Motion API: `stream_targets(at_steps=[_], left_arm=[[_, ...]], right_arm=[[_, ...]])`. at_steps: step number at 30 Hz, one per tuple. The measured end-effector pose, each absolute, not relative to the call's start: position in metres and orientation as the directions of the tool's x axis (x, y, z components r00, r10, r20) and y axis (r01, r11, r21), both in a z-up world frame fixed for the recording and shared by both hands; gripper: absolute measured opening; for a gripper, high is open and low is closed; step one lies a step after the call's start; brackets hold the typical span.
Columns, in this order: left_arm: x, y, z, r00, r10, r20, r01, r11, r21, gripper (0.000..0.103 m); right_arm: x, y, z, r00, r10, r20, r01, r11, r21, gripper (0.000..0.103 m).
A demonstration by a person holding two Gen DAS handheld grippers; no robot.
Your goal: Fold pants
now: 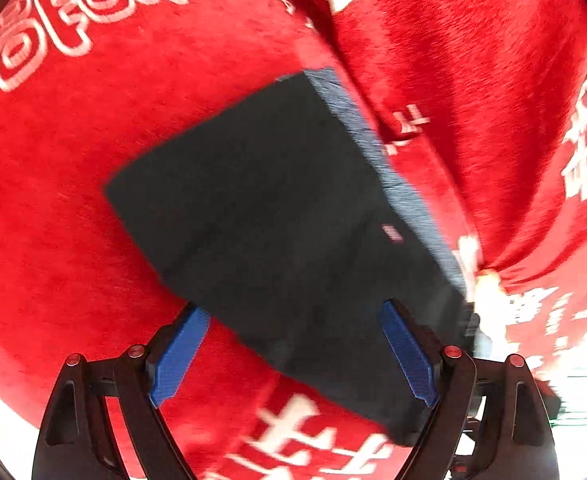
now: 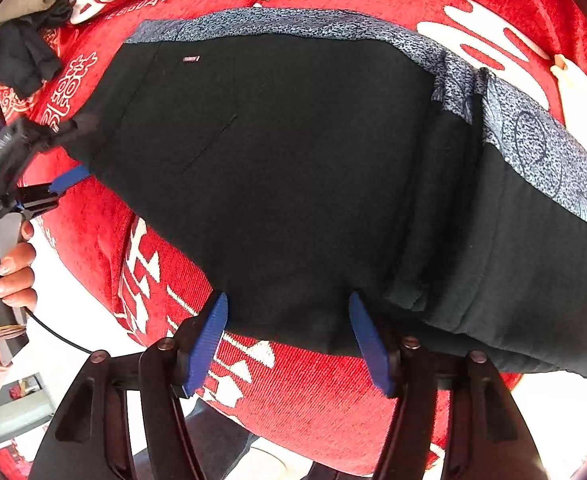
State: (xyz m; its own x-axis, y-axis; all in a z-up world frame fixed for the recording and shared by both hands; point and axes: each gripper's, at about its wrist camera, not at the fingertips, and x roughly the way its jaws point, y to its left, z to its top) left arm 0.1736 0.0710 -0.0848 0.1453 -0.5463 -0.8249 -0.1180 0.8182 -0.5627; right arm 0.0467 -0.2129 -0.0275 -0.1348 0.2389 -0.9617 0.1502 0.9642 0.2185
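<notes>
both grippers [image 1: 293, 346] [image 2: 289, 338] open over pants [image 2: 277, 168]

Pants [image 2: 293, 168] lie spread on the cloth-covered surface [image 2: 293, 392], waistband [image 2: 293, 20] along the far edge, small label [image 2: 191, 59] near the far-left corner. Right gripper [image 2: 287, 340] sits at the near edge, fingers apart; left gripper [image 2: 65, 152] at the pants' left edge. A bundle of other fabric [image 2: 25, 60] lies far left, behind the left gripper.

The left black two-finger gripper with blue pads [image 1: 293, 352] and the right black blue-padded gripper [image 2: 289, 340] both stand spread wide at lower frame, a bare hand [image 2: 11, 272] gripping the left handle.
</notes>
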Motion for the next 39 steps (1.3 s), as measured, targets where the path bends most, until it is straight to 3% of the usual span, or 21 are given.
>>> stream_targets(at_steps=[10, 16, 20, 21, 22, 23, 25, 27, 30, 33, 36, 39], left_arm=[[0.174, 0.077, -0.095, 0.226, -0.607, -0.762, -0.224, 0.728, -0.648, 0.088], [0.181, 0.07, -0.073, 0.273, -0.638, -0.72, -0.162, 0.707, -0.688, 0.088], [0.187, 0.059, -0.09, 0.226, -0.526, -0.82, -0.162, 0.809, -0.564, 0.087], [0.188, 0.052, -0.085, 0.231, -0.487, -0.842, -0.14, 0.84, -0.524, 0.081], [0.188, 0.043, -0.081, 0.229, -0.415, -0.88, -0.115, 0.887, -0.448, 0.065], [0.188, 0.037, -0.08, 0.232, -0.345, -0.91, -0.096, 0.922, -0.374, 0.055], [0.186, 0.03, -0.076, 0.243, -0.27, -0.932, -0.049, 0.956, -0.29, 0.041], [0.184, 0.02, -0.067, 0.274, -0.226, -0.935, 0.017, 0.973, -0.23, 0.037], [0.167, -0.016, -0.046, 0.4, -0.073, -0.914, 0.215, 0.976, 0.017, 0.036], [0.153, -0.043, -0.038, 0.494, 0.003, -0.869, 0.322, 0.928, 0.186, 0.035], [0.149, -0.047, -0.032, 0.528, 0.024, -0.849, 0.359, 0.9, 0.248, 0.035], [0.147, -0.05, -0.033, 0.55, 0.048, -0.834, 0.379, 0.875, 0.3, 0.035]], right_arm=[[0.047, -0.208, -0.028, -0.139, 0.229, -0.963, 0.131, 0.969, 0.211, 0.069], [0.046, -0.205, -0.03, -0.142, 0.231, -0.963, 0.12, 0.969, 0.215, 0.07], [0.046, -0.204, -0.03, -0.143, 0.225, -0.964, 0.111, 0.971, 0.211, 0.07], [0.046, -0.203, -0.03, -0.143, 0.225, -0.964, 0.109, 0.971, 0.211, 0.07], [0.046, -0.203, -0.029, -0.143, 0.227, -0.963, 0.109, 0.971, 0.212, 0.07], [0.047, -0.203, -0.029, -0.143, 0.23, -0.963, 0.111, 0.97, 0.215, 0.07], [0.048, -0.205, -0.022, -0.137, 0.249, -0.959, 0.121, 0.965, 0.233, 0.07], [0.054, -0.213, -0.006, -0.093, 0.281, -0.955, 0.139, 0.954, 0.267, 0.07], [0.072, -0.231, 0.021, -0.003, 0.344, -0.939, 0.181, 0.924, 0.338, 0.07], [0.11, -0.241, 0.035, 0.032, 0.426, -0.904, 0.201, 0.883, 0.424, 0.072], [0.162, -0.232, 0.038, 0.045, 0.54, -0.841, 0.184, 0.823, 0.538, 0.08], [0.212, -0.203, 0.033, -0.018, 0.616, -0.788, 0.156, 0.78, 0.606, 0.081]])
